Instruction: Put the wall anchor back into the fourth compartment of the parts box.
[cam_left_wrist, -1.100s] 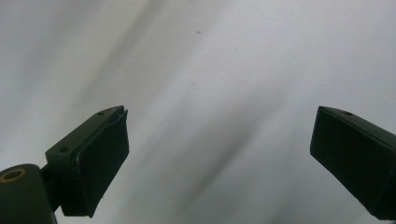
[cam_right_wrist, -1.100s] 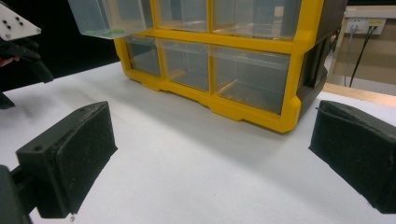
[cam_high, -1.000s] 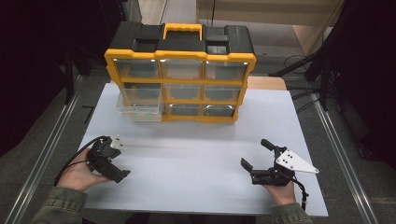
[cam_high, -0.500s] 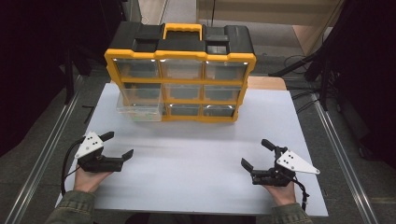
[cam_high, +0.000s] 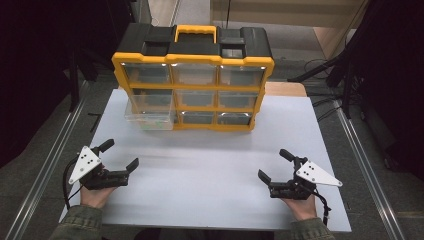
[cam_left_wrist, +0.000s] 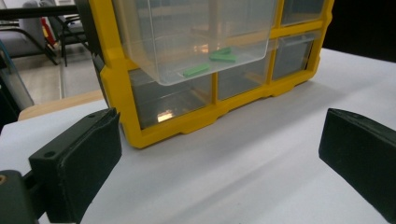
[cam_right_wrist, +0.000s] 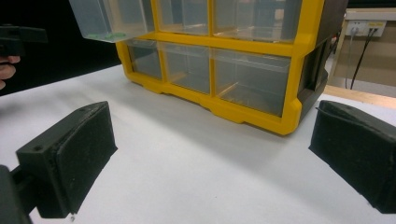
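Note:
A yellow and black organiser box (cam_high: 192, 75) with clear drawers stands at the back of the white table (cam_high: 210, 170). Its middle-left drawer (cam_high: 150, 116) is pulled out; in the left gripper view that drawer (cam_left_wrist: 196, 37) holds green pieces (cam_left_wrist: 210, 63). My left gripper (cam_high: 119, 155) rests open near the table's front left, nothing between its jaws. My right gripper (cam_high: 275, 165) rests open at the front right, also with nothing in it. In the right gripper view the organiser box (cam_right_wrist: 219, 60) lies ahead, with the pulled-out drawer (cam_right_wrist: 105, 21) at upper left.
Metal rails run along both sides of the table (cam_high: 365, 165). A wooden board (cam_high: 285, 89) shows behind the organiser's right corner. Dark chairs and cables (cam_high: 325, 70) stand beyond the table. A broad bare stretch of white surface lies between the two grippers.
My left gripper has turned upright from a tilted pose, its grey plate now on top, and shifted slightly toward the front left. The right gripper has stayed where it was.

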